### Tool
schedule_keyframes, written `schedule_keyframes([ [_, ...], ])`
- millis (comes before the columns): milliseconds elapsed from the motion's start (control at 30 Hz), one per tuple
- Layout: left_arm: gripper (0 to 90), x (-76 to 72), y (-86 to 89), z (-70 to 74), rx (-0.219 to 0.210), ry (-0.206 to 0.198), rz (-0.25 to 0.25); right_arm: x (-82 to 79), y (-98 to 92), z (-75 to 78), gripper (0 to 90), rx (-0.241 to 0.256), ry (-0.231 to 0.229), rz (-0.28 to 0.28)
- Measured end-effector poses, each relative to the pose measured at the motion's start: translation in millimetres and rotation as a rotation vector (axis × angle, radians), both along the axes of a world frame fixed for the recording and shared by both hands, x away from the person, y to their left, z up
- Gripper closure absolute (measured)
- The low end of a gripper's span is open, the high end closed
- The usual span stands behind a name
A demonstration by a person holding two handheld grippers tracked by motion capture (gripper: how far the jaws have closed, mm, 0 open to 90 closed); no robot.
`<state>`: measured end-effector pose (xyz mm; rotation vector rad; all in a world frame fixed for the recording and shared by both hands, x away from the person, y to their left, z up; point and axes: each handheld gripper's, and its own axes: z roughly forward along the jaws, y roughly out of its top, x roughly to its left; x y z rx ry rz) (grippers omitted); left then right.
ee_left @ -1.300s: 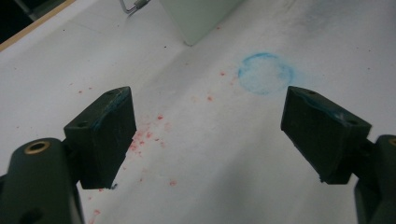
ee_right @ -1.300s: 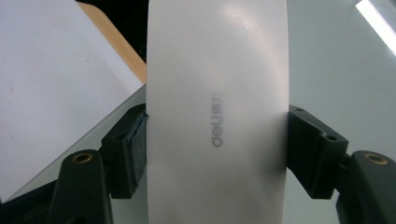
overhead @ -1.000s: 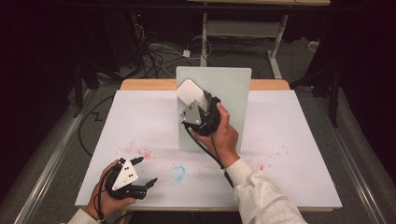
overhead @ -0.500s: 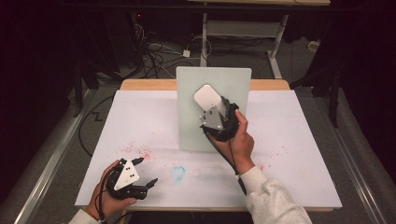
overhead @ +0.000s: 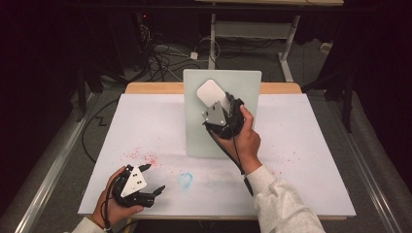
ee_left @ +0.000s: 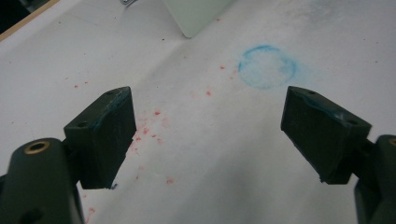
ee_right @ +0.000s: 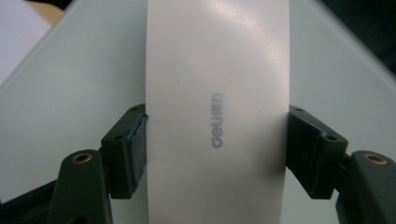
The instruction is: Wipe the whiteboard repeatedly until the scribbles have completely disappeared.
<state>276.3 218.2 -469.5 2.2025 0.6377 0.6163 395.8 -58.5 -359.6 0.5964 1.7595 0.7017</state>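
My left gripper point(overhead: 145, 189) sits at the near edge of the white paper-covered worktop point(overhead: 316, 145), nearer to me and well to the left of the pale green upright board point(overhead: 243, 87). Its jaws stand wide apart with nothing between them; in the left gripper view point(ee_left: 205, 135) only bare paper with red specks point(ee_left: 156, 113) shows in the gap. Just beyond the left gripper, between it and the board, lies a smudged blue chalk ring point(overhead: 185, 180), also seen ahead of the jaws point(ee_left: 267, 66) in the left gripper view. A scatter of the red specks point(overhead: 141, 156) lies to the left of the board's near edge.

Farther off, my right hand point(overhead: 245, 141) holds the right gripper point(overhead: 218, 104) up against the board's face. Its jaws are closed on the two long sides of a flat white rounded-rectangle eraser block with grey "deli" lettering point(ee_right: 217, 116), pads touching both edges. In the high view the block point(overhead: 210, 91) lies over the upper middle of the board.
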Motion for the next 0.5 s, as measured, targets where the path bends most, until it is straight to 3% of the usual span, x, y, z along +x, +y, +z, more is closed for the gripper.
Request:
schedule_keyframes([
  [133,17.4,-1.3,1.4,0.4,-0.003,-0.004,0.003,-6.6,-2.9,-9.2,31.0,0.016,0.044,0.044],
  [500,17.3,-1.0,0.3,1.7,0.002,-0.015,0.011,-31.5,-35.5,-2.7,31.0,0.089,0.044,0.139],
])
